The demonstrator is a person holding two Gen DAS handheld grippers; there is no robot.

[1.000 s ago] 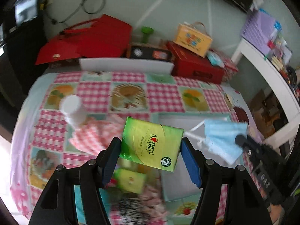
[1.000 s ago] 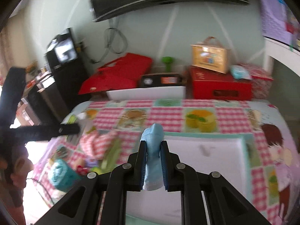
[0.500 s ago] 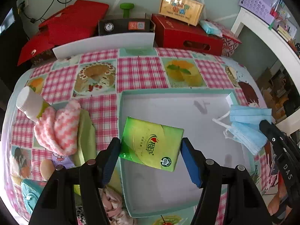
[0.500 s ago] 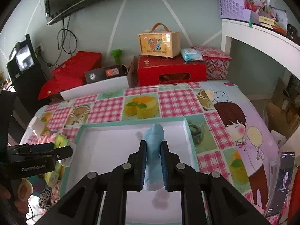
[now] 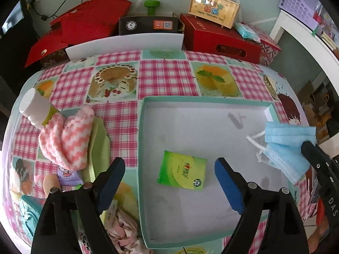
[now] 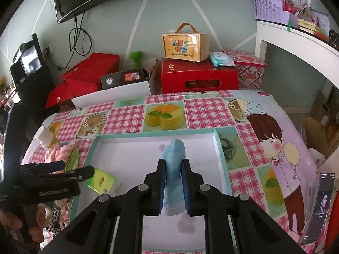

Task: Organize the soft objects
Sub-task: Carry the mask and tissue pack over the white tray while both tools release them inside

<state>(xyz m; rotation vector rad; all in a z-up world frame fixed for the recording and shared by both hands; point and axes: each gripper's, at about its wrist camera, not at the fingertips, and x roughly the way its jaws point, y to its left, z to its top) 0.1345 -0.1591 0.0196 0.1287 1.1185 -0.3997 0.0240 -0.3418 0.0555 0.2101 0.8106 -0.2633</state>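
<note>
A green tissue pack [image 5: 182,173] lies flat on the floor of the white tray [image 5: 190,127] with the teal rim. My left gripper [image 5: 169,165] hovers above it, its jaws opening, and the blue pads stand well clear of the pack on both sides. The right wrist view shows the same tissue pack [image 6: 103,182] near the tray's [image 6: 127,148] left wall. My right gripper [image 6: 173,165] is shut on a folded blue face mask [image 6: 172,165] above the tray. That mask [image 5: 286,146] hangs over the tray's right rim in the left wrist view.
Left of the tray lie a pink-and-white fuzzy sock [image 5: 65,137], a yellow-green cloth [image 5: 99,148], a white-capped bottle [image 5: 36,108] and other soft items. Red boxes [image 5: 220,40] and a white board [image 5: 125,42] stand behind the table. A phone [image 6: 317,209] lies at the right edge.
My left gripper came down over the tray, opened and let go of the tissue pack, which now lies on the tray floor. The right gripper swung over the tray, still gripping the mask.
</note>
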